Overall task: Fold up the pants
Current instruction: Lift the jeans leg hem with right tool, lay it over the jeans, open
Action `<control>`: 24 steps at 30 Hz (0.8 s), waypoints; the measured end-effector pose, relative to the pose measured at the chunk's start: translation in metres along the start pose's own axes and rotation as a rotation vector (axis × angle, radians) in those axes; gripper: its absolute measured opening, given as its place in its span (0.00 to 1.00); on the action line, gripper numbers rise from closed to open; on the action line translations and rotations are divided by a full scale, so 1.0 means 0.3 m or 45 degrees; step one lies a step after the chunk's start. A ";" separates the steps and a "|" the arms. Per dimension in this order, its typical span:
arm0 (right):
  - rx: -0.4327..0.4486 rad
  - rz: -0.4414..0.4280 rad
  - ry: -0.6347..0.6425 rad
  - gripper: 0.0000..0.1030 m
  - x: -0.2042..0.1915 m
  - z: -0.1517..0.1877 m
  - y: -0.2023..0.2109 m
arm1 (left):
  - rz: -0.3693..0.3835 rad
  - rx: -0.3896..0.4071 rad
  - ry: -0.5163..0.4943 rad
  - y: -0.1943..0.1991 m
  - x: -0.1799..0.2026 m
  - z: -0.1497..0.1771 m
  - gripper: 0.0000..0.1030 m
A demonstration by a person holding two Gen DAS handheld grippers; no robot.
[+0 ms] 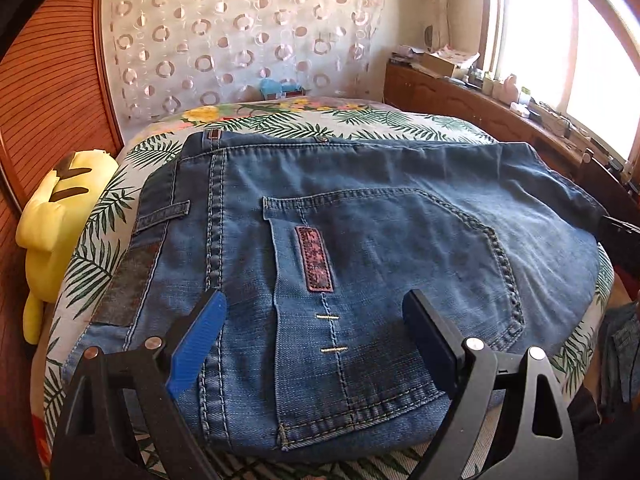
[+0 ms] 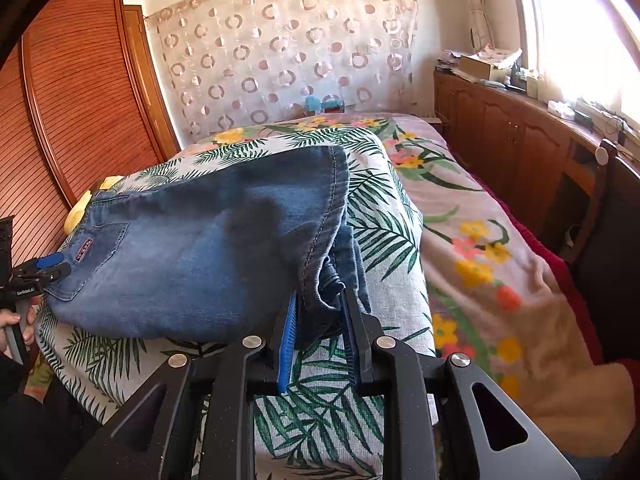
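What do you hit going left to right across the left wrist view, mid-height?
Wooden wardrobe → yellow plush toy → leaf-print bed cover → jeans, with the red pocket patch partway across → wooden cabinet under the window.

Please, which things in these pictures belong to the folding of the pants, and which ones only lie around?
Part of the job:
- jeans, folded on the leaf-print cover
- right gripper, shut on the jeans' edge
- left gripper, open over the back pocket

Only lying about:
- yellow plush toy beside the bed
- blue toy at the curtain
- boxes and bottles on the wooden cabinet
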State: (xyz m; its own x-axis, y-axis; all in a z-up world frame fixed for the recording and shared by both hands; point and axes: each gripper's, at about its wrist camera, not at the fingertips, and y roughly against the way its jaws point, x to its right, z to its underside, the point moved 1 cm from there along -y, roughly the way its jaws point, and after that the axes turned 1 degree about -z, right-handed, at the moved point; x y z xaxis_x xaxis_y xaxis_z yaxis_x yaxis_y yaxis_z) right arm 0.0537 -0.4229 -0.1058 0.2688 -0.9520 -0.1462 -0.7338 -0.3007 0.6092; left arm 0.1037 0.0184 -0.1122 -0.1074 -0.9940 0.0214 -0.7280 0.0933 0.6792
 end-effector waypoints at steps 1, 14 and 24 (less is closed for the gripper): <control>0.000 0.002 0.002 0.21 -0.002 -0.001 0.001 | -0.014 0.005 -0.010 -0.003 0.008 0.005 0.87; 0.008 0.003 -0.020 0.21 0.002 0.005 0.007 | -0.066 0.016 -0.058 -0.009 0.013 0.002 0.87; 0.006 0.025 -0.032 0.21 0.009 0.001 0.020 | 0.033 0.018 -0.032 0.046 0.062 -0.013 0.87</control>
State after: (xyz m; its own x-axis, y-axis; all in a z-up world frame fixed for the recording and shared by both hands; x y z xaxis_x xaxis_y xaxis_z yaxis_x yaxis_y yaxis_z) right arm 0.0498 -0.4272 -0.1030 0.2383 -0.9589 -0.1541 -0.7418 -0.2821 0.6084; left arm 0.0944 0.0010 -0.0996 -0.1433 -0.9895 0.0207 -0.7342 0.1203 0.6681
